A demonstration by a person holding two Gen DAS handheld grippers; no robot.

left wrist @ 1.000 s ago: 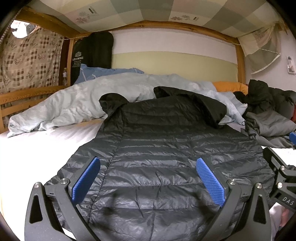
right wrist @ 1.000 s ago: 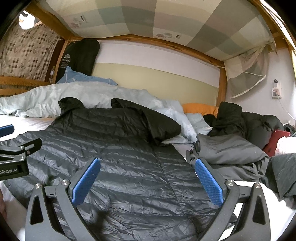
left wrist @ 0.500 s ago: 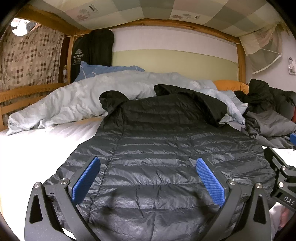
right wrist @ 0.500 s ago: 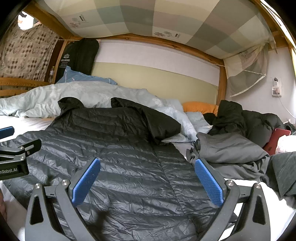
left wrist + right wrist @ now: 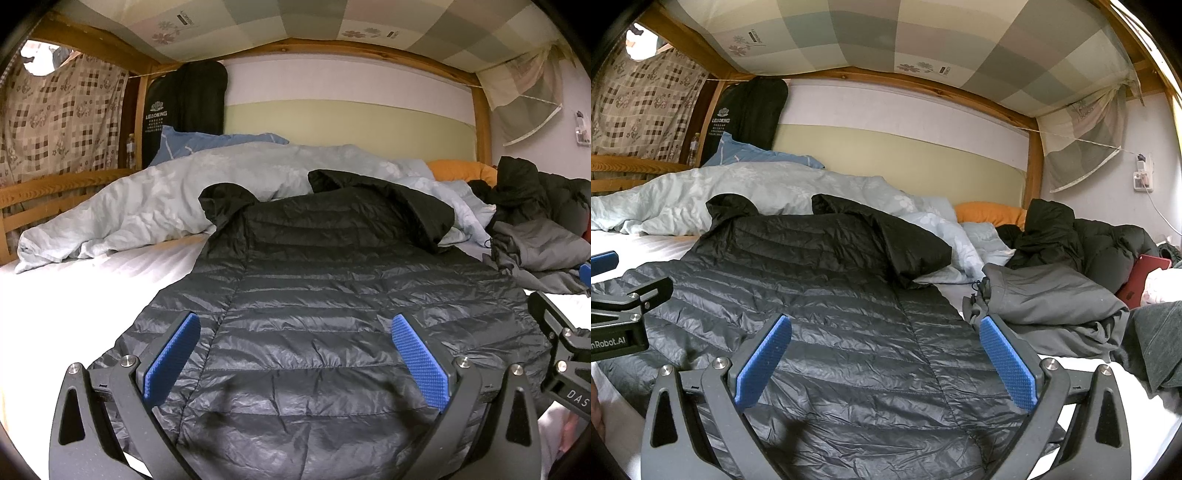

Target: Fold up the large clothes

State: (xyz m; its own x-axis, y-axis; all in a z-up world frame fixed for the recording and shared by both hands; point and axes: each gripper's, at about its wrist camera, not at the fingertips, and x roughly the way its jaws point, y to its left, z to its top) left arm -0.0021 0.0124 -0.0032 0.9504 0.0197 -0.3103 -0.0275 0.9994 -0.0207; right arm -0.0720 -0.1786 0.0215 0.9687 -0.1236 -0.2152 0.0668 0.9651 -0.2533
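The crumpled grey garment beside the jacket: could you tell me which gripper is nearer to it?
Right. The right gripper hovers beside the grey garment; the left gripper is across the jacket.

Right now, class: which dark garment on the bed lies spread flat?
The quilted puffer jacket beneath both claws; the grey garment and black coat lie crumpled.

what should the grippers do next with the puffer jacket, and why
Probably lower both and pinch the near hem. The dark puffer jacket lies spread flat on the white sheet, sleeves already folded in, and the left gripper and right gripper hover open over its near end holding nothing. From there the hem could be folded up toward the collar.
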